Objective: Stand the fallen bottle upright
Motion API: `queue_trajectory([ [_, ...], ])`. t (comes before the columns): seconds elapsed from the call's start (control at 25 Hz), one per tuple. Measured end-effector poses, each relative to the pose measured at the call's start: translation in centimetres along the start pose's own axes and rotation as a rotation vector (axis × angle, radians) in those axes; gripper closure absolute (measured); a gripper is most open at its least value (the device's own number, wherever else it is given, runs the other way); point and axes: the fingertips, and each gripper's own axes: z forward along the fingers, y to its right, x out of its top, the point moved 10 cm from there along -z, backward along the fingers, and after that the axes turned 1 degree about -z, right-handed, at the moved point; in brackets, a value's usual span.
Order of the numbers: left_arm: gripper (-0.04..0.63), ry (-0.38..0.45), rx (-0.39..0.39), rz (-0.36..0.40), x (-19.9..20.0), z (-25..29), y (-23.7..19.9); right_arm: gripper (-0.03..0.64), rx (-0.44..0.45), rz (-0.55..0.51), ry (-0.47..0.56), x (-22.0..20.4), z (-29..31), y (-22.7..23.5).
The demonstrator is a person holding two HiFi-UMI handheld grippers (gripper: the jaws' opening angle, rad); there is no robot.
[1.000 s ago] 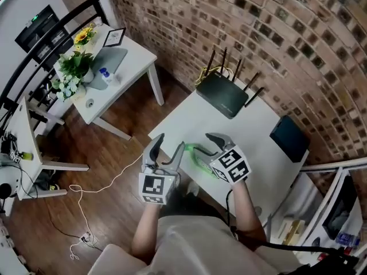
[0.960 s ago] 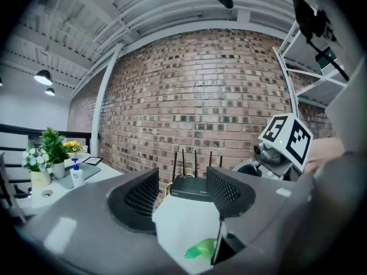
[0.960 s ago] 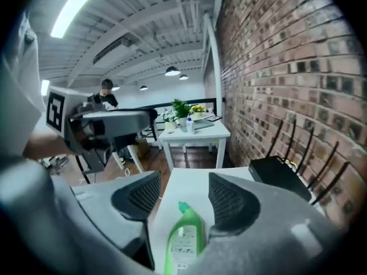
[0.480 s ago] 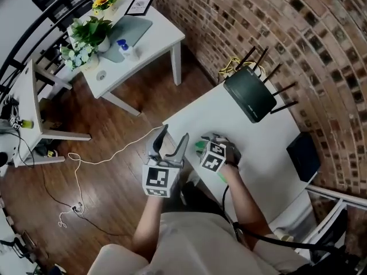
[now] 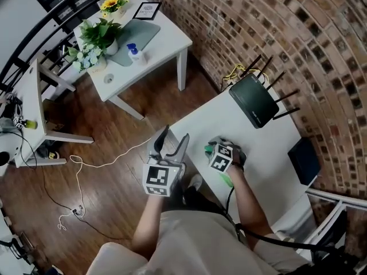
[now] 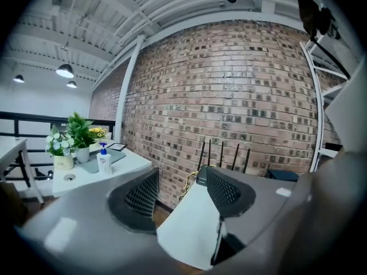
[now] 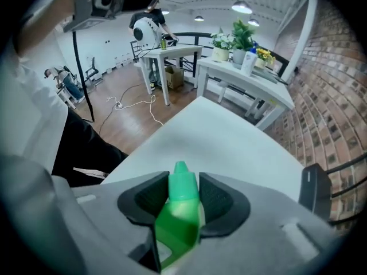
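A green bottle lies on the white table near its front edge, its cap pointing away along my right gripper's jaws. My right gripper points steeply down over it and its jaws are closing, the dark pads pressing on both sides of the bottle's neck. In the head view the right gripper covers most of the bottle; only green slivers show. My left gripper hangs open and holds nothing, just off the table's left edge, above the wooden floor. Its pads frame the table corner.
A black router with several antennas stands at the table's far side by the brick wall. A dark flat box lies at the right edge. Another white table with plants and a pump bottle stands beyond. A white cable trails across the floor.
My right gripper has dropped down and tipped steeply onto the green bottle, and its jaws have closed on it. The left gripper has drifted a little and stays open.
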Motion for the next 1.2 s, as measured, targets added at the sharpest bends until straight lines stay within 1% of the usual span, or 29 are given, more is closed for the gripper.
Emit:
queue_trajectory([
  [0.08, 0.311, 0.016, -0.024, 0.014, 1.0, 0.5, 0.2, 0.468, -0.057, 0.025, 0.027, -0.4, -2.0, 0.1],
  [0.24, 0.310, 0.050, -0.101, 0.045, 2.9, 1.8, 1.9, 0.472, -0.226, 0.122, 0.101, -2.0, -7.5, 0.8],
  [0.48, 0.313, 0.083, -0.277, 0.103, 4.6, 3.4, 6.3, 0.476, -0.511, 0.343, 0.176, -6.8, -15.4, -0.1],
  [0.52, 0.313, 0.088, -0.302, 0.113, 4.8, 3.6, 6.9, 0.476, -0.558, 0.368, 0.192, -7.6, -16.4, -0.5],
  [0.6, 0.313, 0.094, -0.343, 0.132, 5.1, 4.1, 8.2, 0.476, -0.632, 0.373, 0.228, -8.8, -17.9, -1.7],
  [0.72, 0.313, 0.098, -0.419, 0.156, 5.5, 4.6, 10.3, 0.474, -0.709, 0.338, 0.261, -10.0, -19.3, -4.0],
  [0.96, 0.313, 0.084, -0.567, 0.203, 5.2, 4.9, 13.9, 0.471, -0.811, 0.366, 0.316, -10.6, -19.7, -8.9],
  [1.04, 0.313, 0.079, -0.602, 0.210, 4.9, 4.8, 14.6, 0.466, -0.844, 0.394, 0.341, -10.4, -19.4, -10.2],
  [1.12, 0.313, 0.068, -0.632, 0.211, 4.7, 4.6, 15.2, 0.462, -0.878, 0.448, 0.368, -10.5, -19.2, -11.3],
  [1.2, 0.313, 0.038, -0.660, 0.205, 4.4, 4.2, 15.6, 0.454, -0.896, 0.513, 0.401, -10.7, -19.1, -11.8],
])
